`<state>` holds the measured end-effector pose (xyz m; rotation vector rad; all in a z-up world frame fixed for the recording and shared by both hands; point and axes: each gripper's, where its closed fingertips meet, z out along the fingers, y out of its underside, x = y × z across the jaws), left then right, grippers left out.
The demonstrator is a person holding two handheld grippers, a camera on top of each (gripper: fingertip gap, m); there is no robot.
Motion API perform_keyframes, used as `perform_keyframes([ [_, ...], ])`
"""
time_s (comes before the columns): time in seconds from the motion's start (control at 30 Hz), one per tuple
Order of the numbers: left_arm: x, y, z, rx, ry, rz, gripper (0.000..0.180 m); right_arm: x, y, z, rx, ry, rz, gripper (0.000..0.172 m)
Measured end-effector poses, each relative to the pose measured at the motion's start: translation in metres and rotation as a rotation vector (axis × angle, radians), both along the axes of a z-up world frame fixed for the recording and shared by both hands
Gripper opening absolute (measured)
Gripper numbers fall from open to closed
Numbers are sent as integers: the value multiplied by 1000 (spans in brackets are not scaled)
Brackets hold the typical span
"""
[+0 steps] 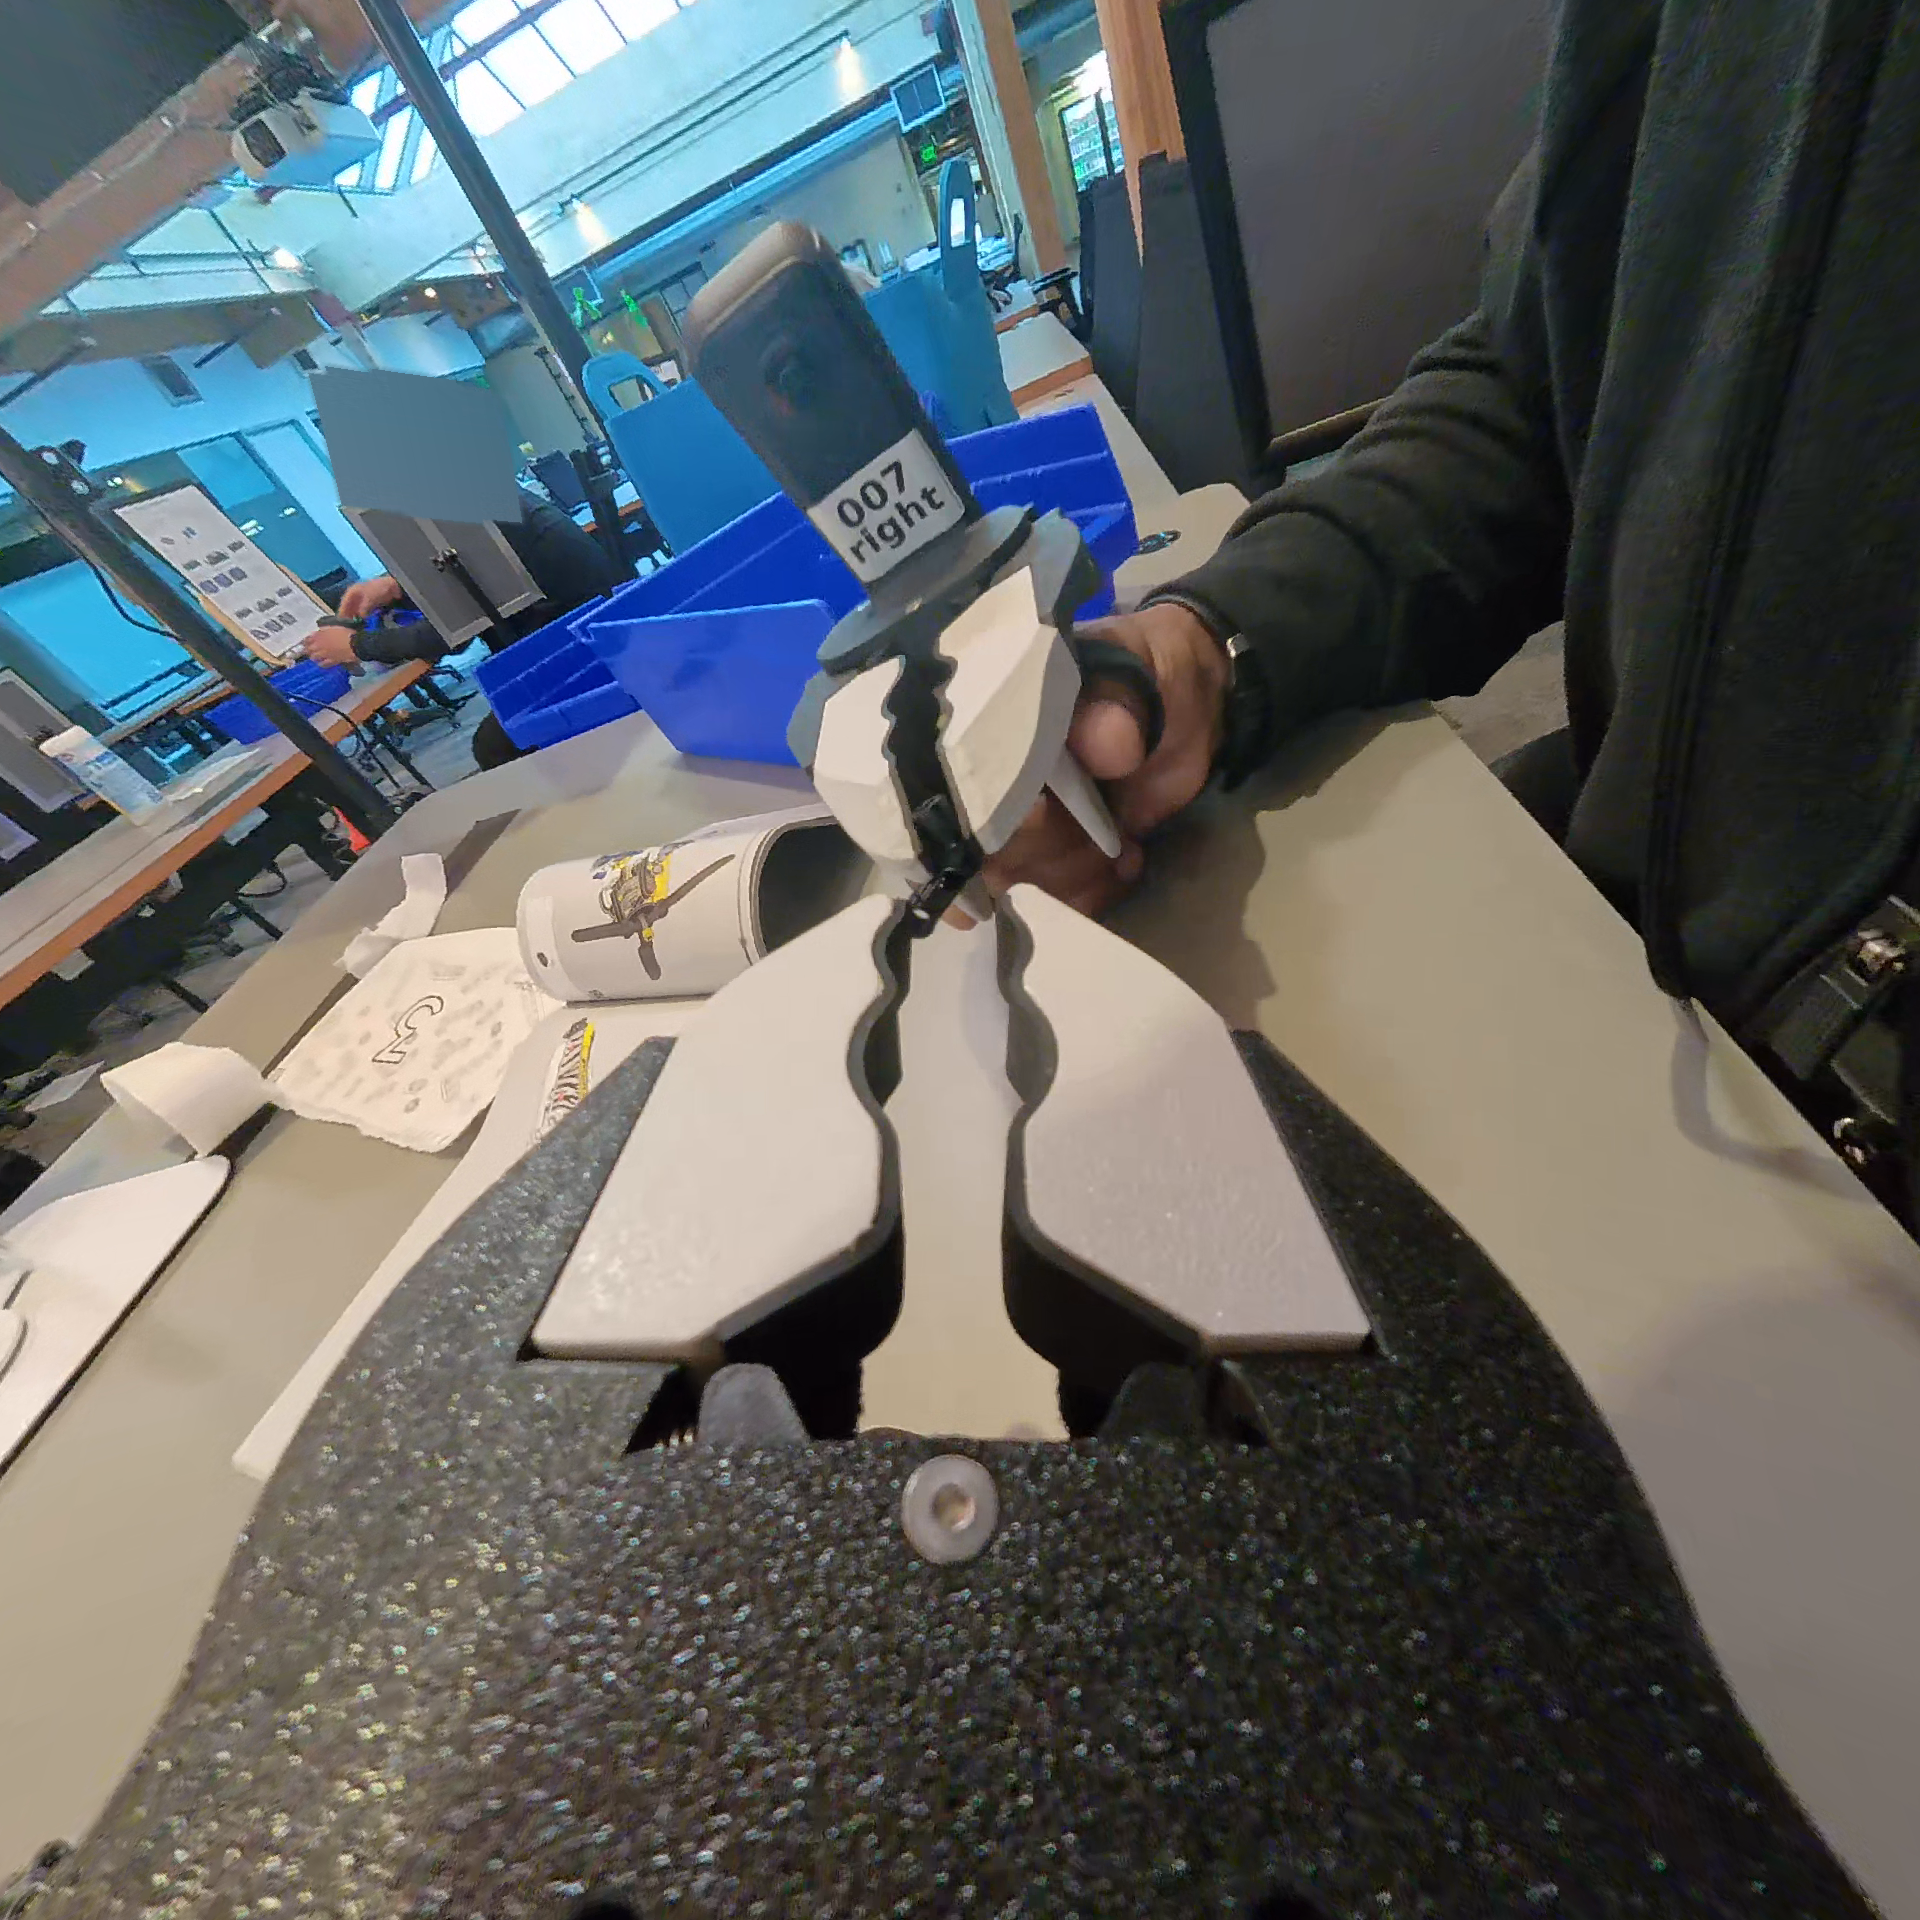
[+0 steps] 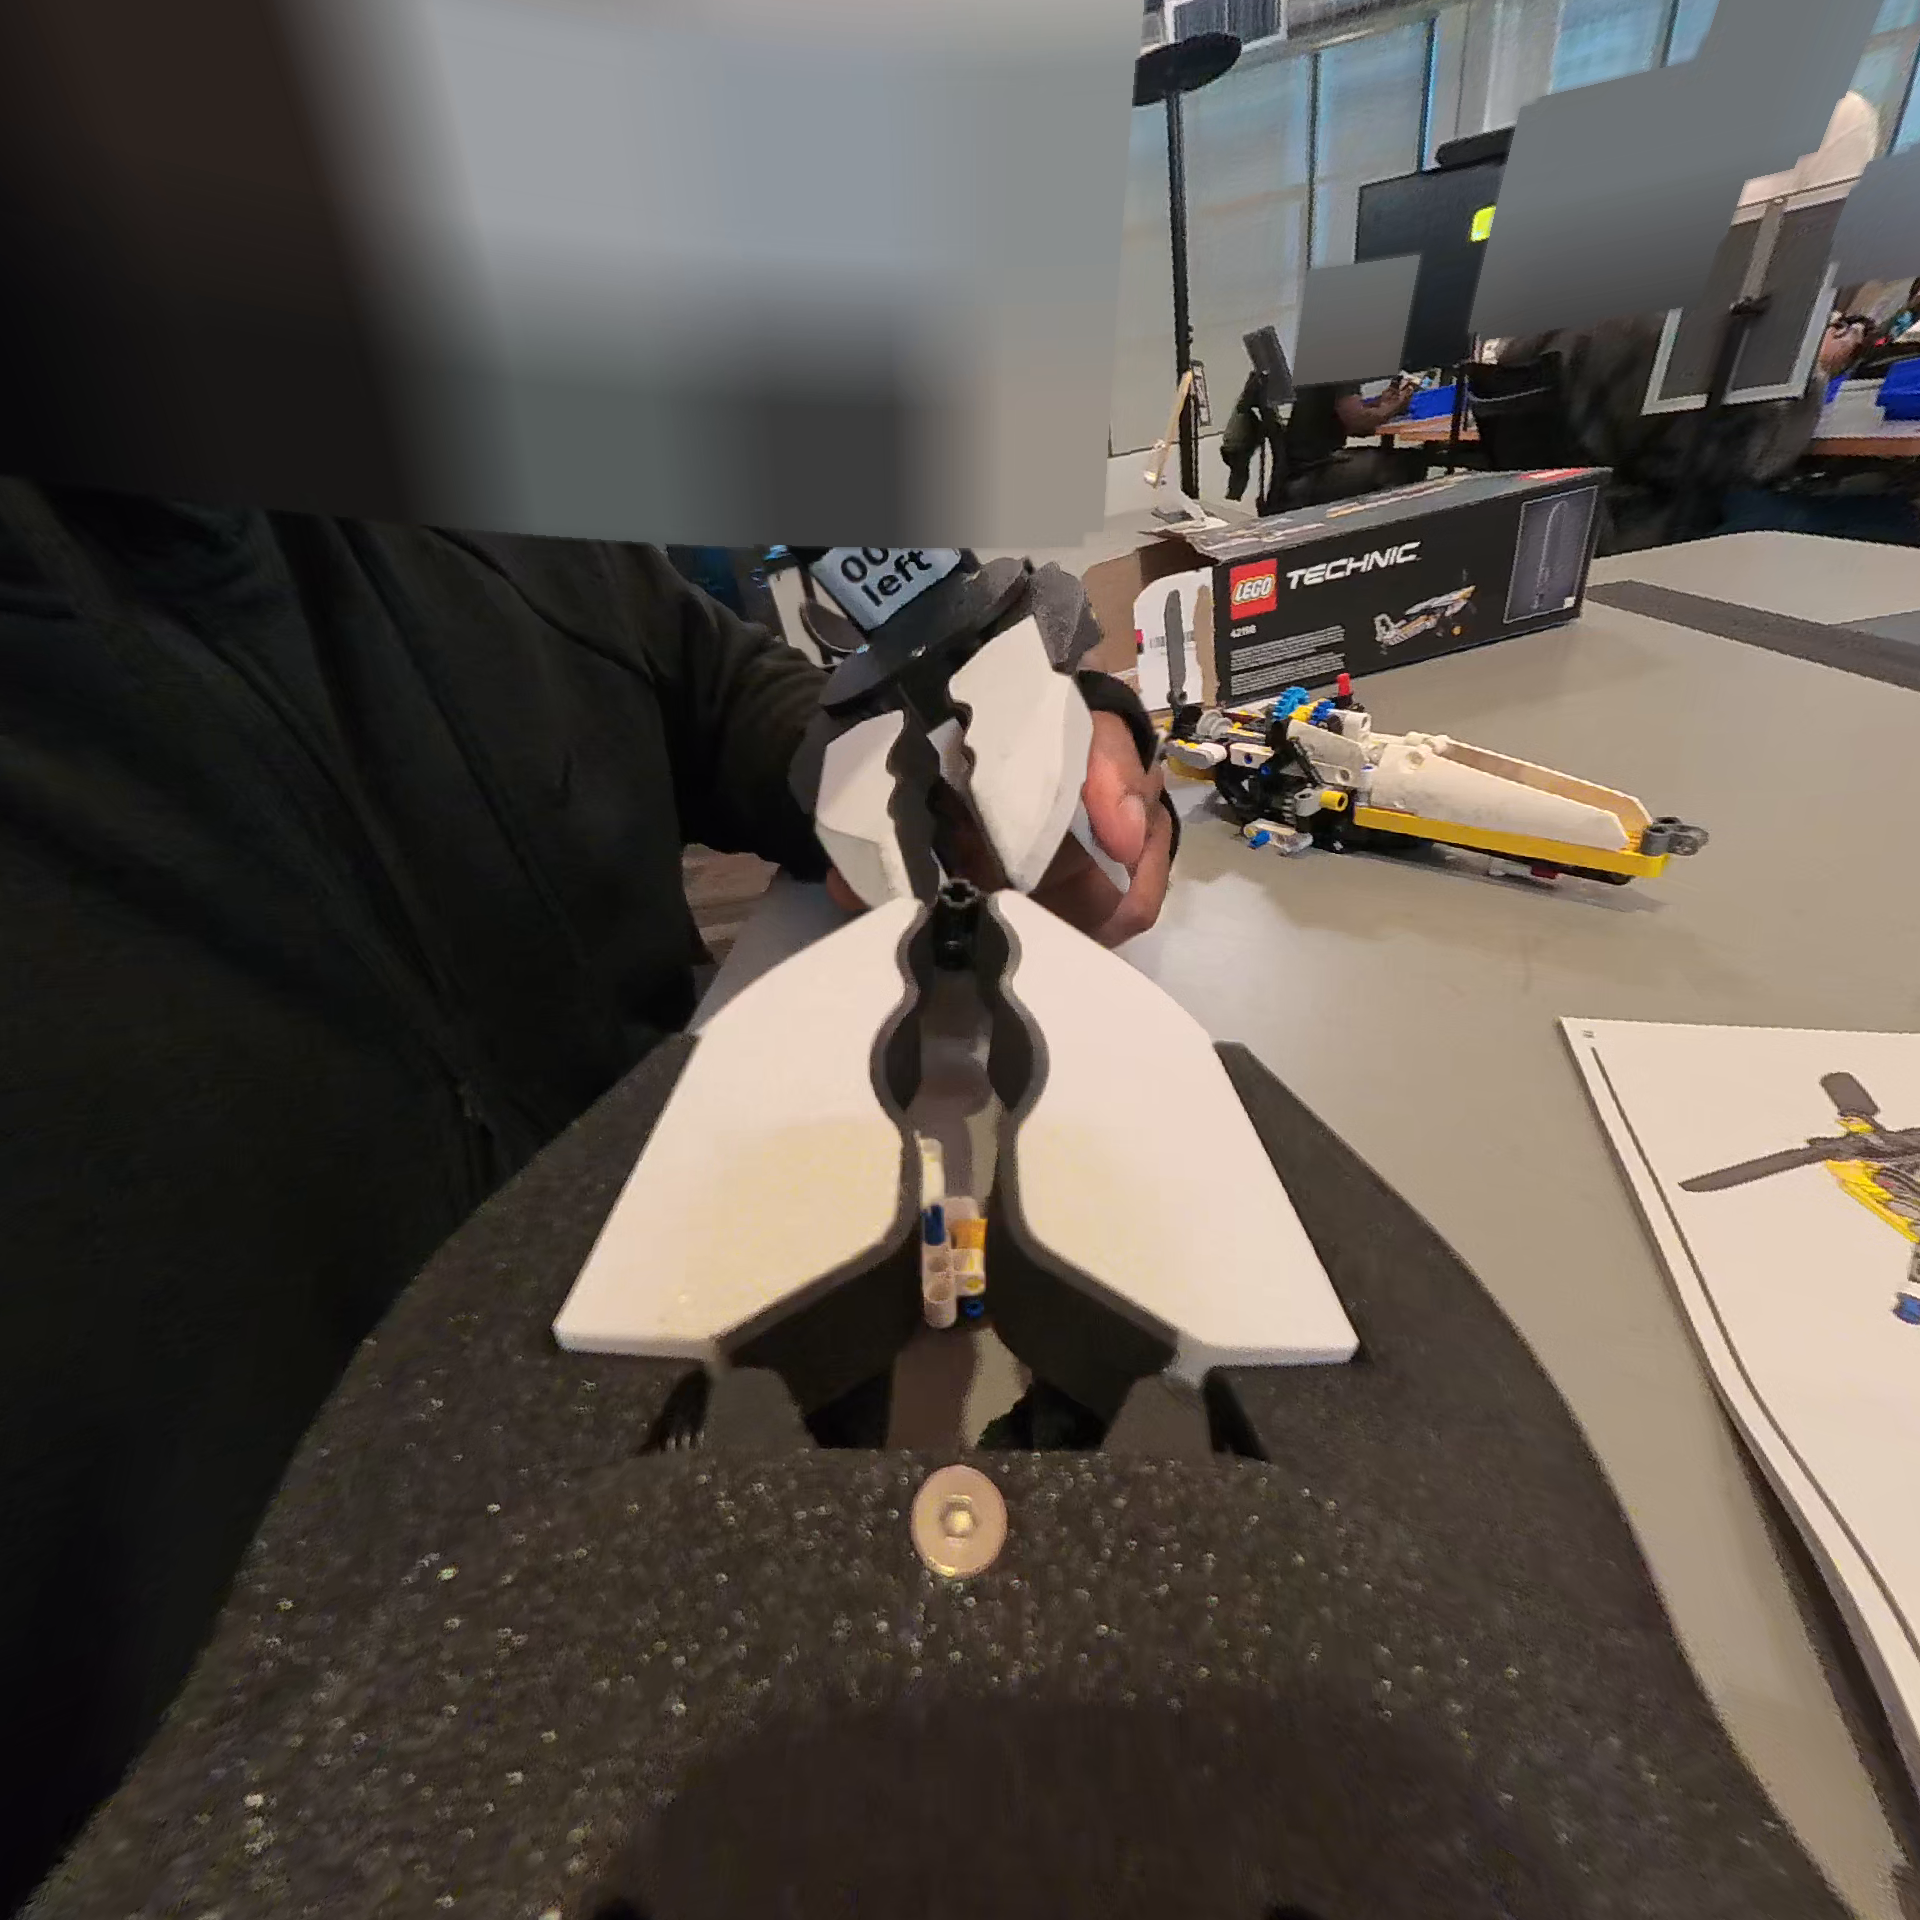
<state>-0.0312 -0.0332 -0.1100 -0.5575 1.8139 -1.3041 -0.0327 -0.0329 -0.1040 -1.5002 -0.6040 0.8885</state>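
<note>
The right gripper (image 2: 954, 925) pinched a small black plastic pin (image 2: 954, 928) at its fingertips, presenting the pin's end towards the left gripper (image 1: 948, 914). That one stood parted and empty just beside it, seemingly ready to engage, above the grey table (image 2: 1403, 997).

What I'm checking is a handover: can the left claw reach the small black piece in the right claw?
Likely yes: the left claw, jaws apart, faces the right claw tip to tip; nothing blocks the small black piece.

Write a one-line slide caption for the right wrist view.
Right gripper pinches a small black pin tip-to-tip with the open left gripper; toy plane behind.
</note>
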Motion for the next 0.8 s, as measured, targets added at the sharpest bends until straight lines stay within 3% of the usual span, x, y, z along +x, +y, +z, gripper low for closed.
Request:
perform_keyframes([
  [0.47, 1, -5, 2, 1, -25, 8, 6, -6, 1, 0, -45, 56, 49, 7],
  [0.6, 3, 0, 2, -128, 54, -1, 6, 0, 7, 0, -45, 54, -14, 13],
  [0.8, 5, 13, 9, -456, 176, -45, 6, 7, 15, -1, -7, -2, -121, 26],
])
